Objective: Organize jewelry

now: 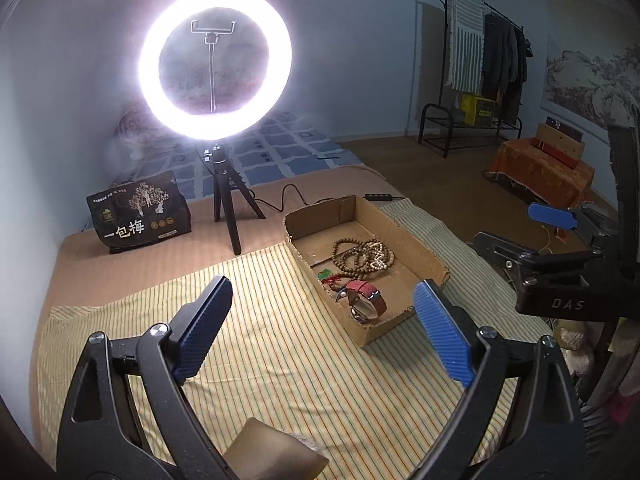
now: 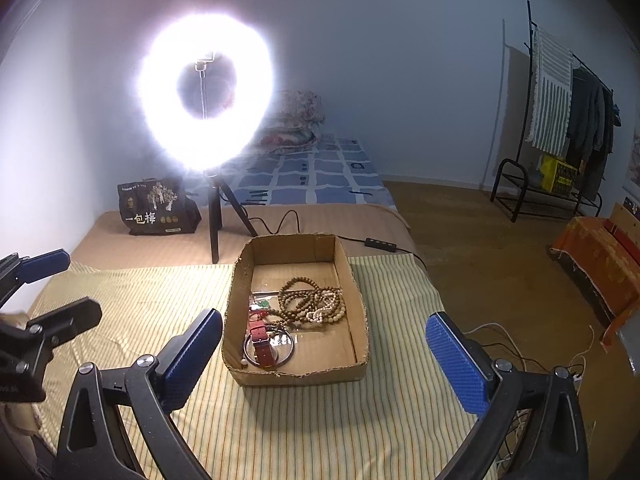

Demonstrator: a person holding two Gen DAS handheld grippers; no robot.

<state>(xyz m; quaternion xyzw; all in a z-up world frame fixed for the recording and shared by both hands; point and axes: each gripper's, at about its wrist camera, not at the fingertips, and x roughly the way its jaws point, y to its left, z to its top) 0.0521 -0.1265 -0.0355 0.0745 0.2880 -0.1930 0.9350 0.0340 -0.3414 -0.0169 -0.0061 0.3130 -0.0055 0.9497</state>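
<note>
Ahead of the right gripper [image 2: 324,356]: one cardboard box [image 2: 360,372] holding one red-strapped watch [image 2: 262,346], one metal bangle [image 2: 291,354] and a tangle of brown and pale bead strands [image 2: 316,304], uncountable; farther off, one ring light [image 2: 206,92], one black bag [image 2: 158,208].

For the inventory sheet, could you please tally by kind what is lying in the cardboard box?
Brown wooden bead strands: 1 tangled cluster
Cream bead strand: 1
Red-strapped watch: 1
Metal bangle: 1
Small red-and-green charm piece: 1
Total: 5 in the cardboard box
</note>
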